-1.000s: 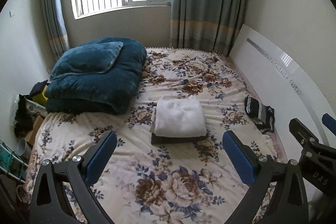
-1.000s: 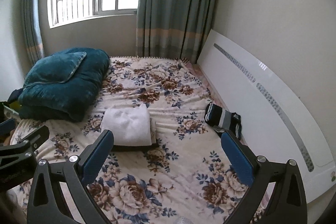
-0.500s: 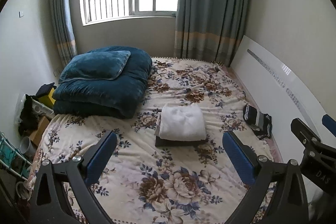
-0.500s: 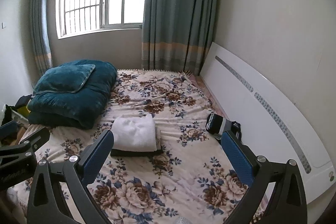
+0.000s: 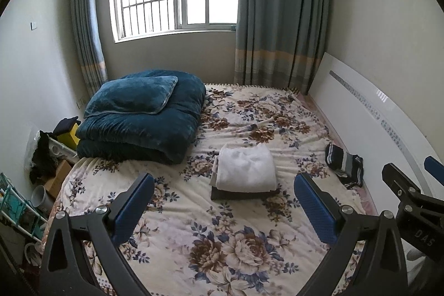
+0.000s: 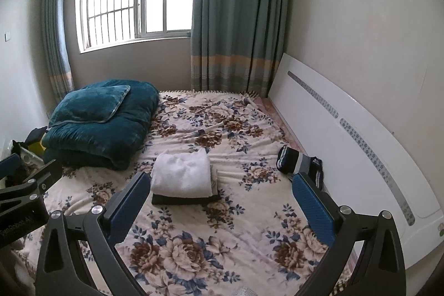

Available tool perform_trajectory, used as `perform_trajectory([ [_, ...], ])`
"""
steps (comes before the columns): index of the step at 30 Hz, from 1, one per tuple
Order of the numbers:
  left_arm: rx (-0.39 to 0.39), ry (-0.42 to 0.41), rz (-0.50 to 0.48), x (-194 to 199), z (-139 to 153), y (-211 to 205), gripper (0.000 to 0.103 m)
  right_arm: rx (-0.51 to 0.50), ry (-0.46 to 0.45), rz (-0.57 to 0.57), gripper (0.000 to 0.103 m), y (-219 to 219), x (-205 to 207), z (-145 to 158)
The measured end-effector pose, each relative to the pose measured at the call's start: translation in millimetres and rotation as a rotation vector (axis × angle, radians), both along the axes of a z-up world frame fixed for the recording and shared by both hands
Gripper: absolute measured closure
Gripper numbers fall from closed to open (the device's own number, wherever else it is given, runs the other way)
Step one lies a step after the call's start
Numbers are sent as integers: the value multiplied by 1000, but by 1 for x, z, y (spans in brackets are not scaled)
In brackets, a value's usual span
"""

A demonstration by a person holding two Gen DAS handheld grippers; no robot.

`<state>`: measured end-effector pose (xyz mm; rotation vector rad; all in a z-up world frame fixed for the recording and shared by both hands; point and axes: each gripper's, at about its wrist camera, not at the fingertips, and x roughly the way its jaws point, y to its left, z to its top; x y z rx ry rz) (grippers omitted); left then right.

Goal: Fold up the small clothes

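Observation:
A folded white garment (image 5: 246,167) lies on top of a folded dark garment (image 5: 241,195) in the middle of the floral bed (image 5: 227,246); the stack also shows in the right wrist view (image 6: 181,175). A crumpled dark striped garment (image 5: 344,164) lies at the bed's right edge by the white headboard, and shows in the right wrist view (image 6: 301,164). My left gripper (image 5: 222,207) is open and empty, held above the near part of the bed. My right gripper (image 6: 222,205) is open and empty, to the right of the left one.
A folded teal quilt with a pillow (image 5: 138,115) fills the far left of the bed. A white headboard (image 6: 347,138) runs along the right side. Boxes, a rack and clutter (image 5: 47,157) stand on the floor at the left. A window and curtains are behind the bed.
Both grippers have pulled back and up from the bed, so the folded stack looks smaller and farther away. Both stay open and empty.

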<state>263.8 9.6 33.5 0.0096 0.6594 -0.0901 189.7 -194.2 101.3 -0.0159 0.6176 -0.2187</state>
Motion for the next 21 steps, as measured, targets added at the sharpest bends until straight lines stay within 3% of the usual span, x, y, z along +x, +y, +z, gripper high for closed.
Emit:
perform_trajectory([
  [21, 12, 10, 27, -14, 0, 3, 0, 20, 3, 19, 0, -4, -5, -4],
])
